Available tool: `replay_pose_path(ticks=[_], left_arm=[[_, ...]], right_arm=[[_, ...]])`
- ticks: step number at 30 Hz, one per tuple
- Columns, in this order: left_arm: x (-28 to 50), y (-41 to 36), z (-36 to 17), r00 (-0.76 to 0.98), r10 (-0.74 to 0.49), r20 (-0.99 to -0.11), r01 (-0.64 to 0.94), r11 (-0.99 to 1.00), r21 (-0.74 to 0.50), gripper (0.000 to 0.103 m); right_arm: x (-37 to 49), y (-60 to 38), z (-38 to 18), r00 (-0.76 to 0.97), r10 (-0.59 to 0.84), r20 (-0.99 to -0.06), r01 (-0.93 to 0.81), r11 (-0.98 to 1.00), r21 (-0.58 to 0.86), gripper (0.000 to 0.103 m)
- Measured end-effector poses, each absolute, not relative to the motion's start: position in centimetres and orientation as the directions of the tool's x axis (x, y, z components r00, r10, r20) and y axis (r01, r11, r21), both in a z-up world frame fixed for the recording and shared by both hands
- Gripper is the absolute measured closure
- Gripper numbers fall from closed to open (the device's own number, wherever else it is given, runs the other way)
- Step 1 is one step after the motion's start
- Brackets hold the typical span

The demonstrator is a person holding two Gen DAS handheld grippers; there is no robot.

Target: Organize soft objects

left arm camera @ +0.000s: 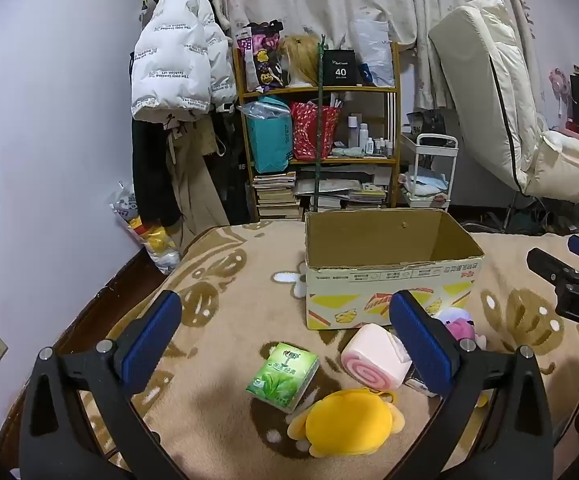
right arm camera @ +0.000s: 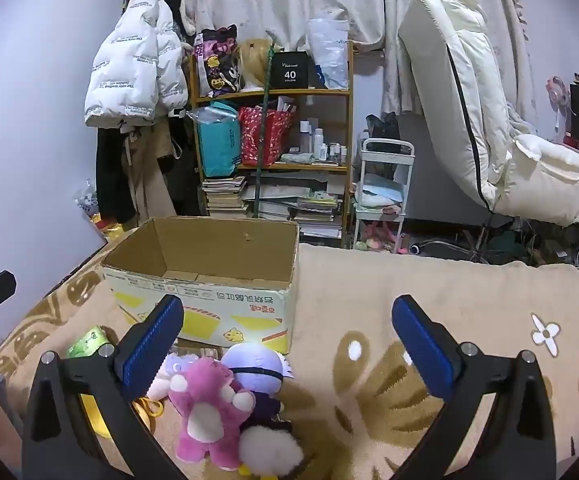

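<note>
Bedroom clutter sat behind the tan patterned bed blanket (left arm camera: 225, 344), where the open brown cardboard box (left arm camera: 389, 272) waited at twelve o'clock for soft toys. Both the left claw (left arm camera: 285, 344) and the right claw (right arm camera: 289, 344) were spread wide, gripping nothing, ready to grab the yellow plush toy (left arm camera: 345, 420) at six o'clock.

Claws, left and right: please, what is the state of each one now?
Left claw: open wide, holding nothing.
Right claw: open wide, holding nothing.

a white puffer jacket (left arm camera: 177, 60) hangs at the upper left of the frame, beside a wooden shelf (left arm camera: 317, 90) crowded with bags, bottles and stacked books. a cream padded chair (right arm camera: 485, 120) leans at the upper right, with a small white cart (right arm camera: 385, 184) beside it, before pale curtains (right arm camera: 289, 0).
</note>
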State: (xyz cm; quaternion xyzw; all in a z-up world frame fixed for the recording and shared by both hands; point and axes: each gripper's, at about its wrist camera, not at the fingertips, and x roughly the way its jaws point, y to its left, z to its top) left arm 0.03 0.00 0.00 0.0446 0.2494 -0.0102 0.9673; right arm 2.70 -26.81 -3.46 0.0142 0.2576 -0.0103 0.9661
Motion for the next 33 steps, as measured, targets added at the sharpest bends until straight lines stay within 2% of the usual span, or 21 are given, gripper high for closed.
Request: replay_pose_path(ticks=[33], left_arm=[[0.19,0.29,-0.38,0.870,0.006,-0.494,0.039,0.996,0.080,0.001]], right_arm=[[2.79,-26.57,-4.03,0.865,-0.024,-0.502,0.024,1.000,-0.006,0.000]])
